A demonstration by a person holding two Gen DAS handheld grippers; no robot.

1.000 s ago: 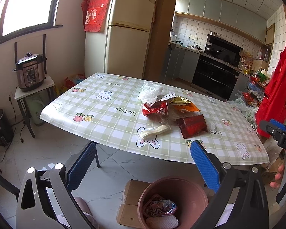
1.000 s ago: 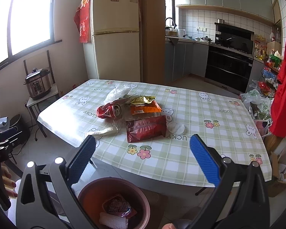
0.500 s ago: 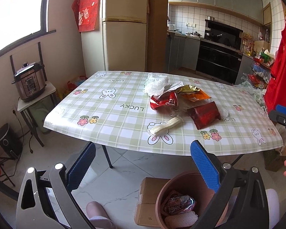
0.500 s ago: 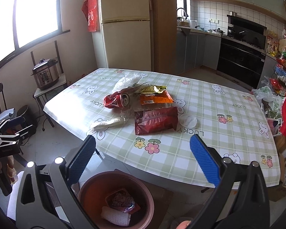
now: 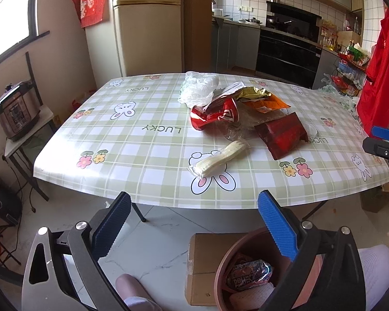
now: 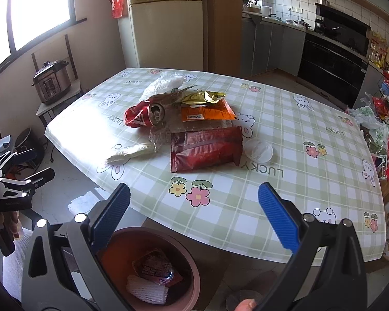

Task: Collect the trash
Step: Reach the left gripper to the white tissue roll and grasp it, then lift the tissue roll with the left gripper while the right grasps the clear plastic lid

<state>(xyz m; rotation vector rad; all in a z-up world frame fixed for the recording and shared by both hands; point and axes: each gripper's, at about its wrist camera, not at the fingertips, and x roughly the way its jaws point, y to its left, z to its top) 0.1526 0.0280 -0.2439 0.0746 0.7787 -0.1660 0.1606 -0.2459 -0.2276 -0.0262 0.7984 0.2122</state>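
Both grippers have come closer to the table over the last second, so its near edge now sits higher and larger in each view and the litter on it reads more clearly; judging by that, the approach for the next pick is under way and nothing is yet in hand. The left gripper [image 5: 193, 211] has its blue ribbed fingers spread wide with nothing between them, and the right gripper [image 6: 194, 202] is likewise wide apart and empty. The trash lies clustered mid-table on the glossy green-checked plastic tablecloth [image 5: 132, 145]: a crushed red aluminium can [image 6: 145, 115], dented and open-mouthed; a flat dark-red foil snack packet [image 6: 206, 149] with crimped ends; an orange wrapper [image 6: 207, 112] under a crumpled gold foil wrapper [image 6: 203, 96]; a thin, wrinkled, translucent white plastic bag [image 5: 198, 88]; a pale cream plastic-sleeved strip [image 5: 219, 159] nearest the front edge; and a small clear round lid [image 6: 258, 149] just beside the dark-red packet. Below the table edge stands the round terracotta-brown plastic bin [image 6: 192, 267], already holding a shiny printed wrapper and a white foam net, beside a brown cardboard box [image 5: 207, 267] on the pale tiled floor.
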